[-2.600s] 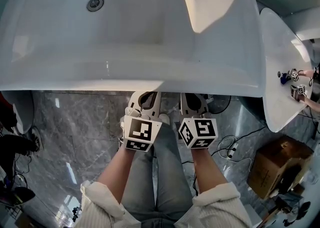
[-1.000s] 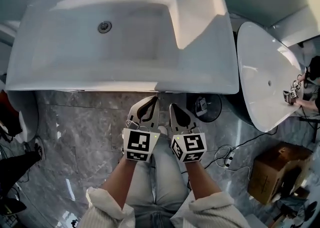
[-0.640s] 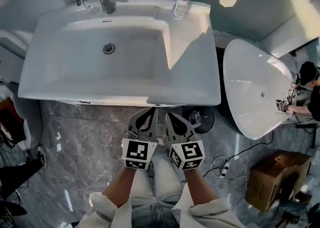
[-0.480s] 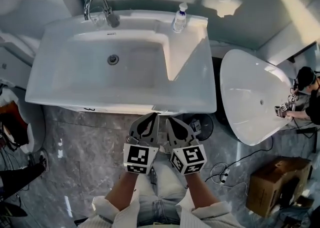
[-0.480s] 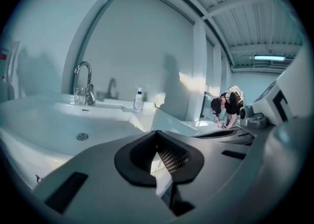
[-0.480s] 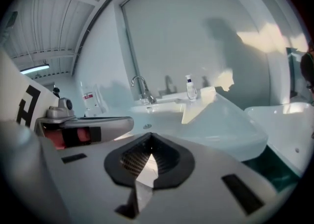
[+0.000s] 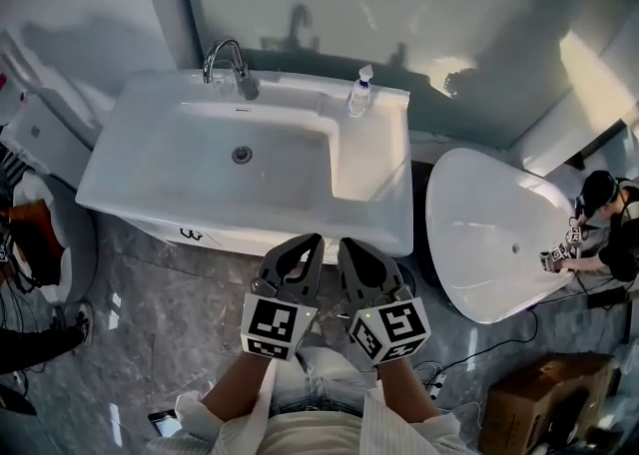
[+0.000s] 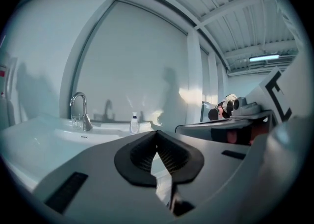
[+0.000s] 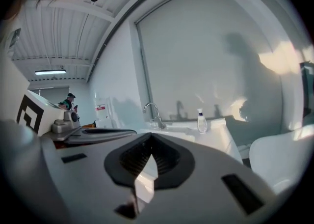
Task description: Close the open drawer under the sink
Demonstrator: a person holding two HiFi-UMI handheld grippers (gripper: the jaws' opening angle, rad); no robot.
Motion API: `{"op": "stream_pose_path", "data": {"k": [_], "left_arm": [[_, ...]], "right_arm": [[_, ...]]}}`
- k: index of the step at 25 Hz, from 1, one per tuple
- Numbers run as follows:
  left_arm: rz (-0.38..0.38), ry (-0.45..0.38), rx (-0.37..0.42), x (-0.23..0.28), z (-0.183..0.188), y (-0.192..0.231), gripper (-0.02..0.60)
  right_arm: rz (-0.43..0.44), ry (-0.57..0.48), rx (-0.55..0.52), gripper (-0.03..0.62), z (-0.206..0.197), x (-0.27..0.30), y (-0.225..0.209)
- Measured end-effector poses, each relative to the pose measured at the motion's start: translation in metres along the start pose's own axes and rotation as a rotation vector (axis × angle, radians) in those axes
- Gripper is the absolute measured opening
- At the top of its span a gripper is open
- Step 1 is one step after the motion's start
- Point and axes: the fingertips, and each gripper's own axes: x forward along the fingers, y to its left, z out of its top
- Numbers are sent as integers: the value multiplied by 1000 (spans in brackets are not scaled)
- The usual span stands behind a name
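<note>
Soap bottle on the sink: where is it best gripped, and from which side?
I would grip the bottle by its body, below the pump, from the front: it stands upright at the back edge of the sink, wall close behind.

White rectangular ceramic sink [image 7: 371, 176] hides all but a narrow strip of the white cabinet front [image 7: 240, 241]; black mark [image 7: 191, 234] on it too small to read; brown cardboard box [image 7: 526, 413] cut by lower edge.
</note>
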Motion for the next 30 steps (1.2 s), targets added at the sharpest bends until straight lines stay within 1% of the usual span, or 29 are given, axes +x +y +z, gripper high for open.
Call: {"op": "stream_pose_path", "data": {"k": [6, 10, 14, 19, 25, 30], "left_arm": [[-8, -70, 38, -7, 45, -30, 15], [-37, -89, 58, -14, 60, -45, 15], [-60, -86, 65, -22, 64, -50, 15], [-93, -75, 73, -26, 65, -53, 15], [-108, -81, 81, -29, 67, -48, 15], [-110, -83, 71, -33, 65, -44, 15]], "right_arm": [[65, -12, -31, 11, 32, -24, 9], [84, -34, -38, 10, 50, -38, 12], [94, -36, -57, 9, 61, -46, 18], [81, -44, -31, 9, 59, -48, 19], [61, -57, -33, 9, 62, -48, 22], [56, -49, -31, 9, 58, -46, 25]]}}
